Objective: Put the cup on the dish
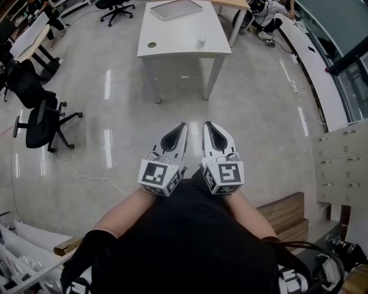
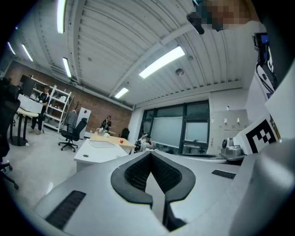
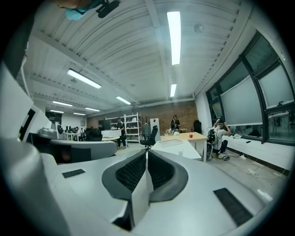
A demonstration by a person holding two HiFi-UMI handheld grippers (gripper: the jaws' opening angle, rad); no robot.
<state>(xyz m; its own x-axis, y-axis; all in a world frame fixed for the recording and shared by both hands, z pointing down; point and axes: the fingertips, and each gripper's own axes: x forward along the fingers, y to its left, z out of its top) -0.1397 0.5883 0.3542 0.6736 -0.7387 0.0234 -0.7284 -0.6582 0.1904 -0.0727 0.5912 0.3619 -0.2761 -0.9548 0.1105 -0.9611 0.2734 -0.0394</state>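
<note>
The left hand-held gripper [image 1: 183,125] and the right hand-held gripper [image 1: 207,124] are hovering side by side close to the person's body, each with its jaws pressed together on nothing. Well ahead, the cup [image 1: 202,40] is standing upright on the white bench [image 1: 172,43]. It is looking small and pale, near the front right edge, apart from the flat grey dish [image 1: 176,9] at the far side.

White, black-padded left claw [image 1: 183,126], right claw [image 1: 207,124]; marker cubes [image 1: 161,177]; black shirt [image 1: 190,244].
</note>
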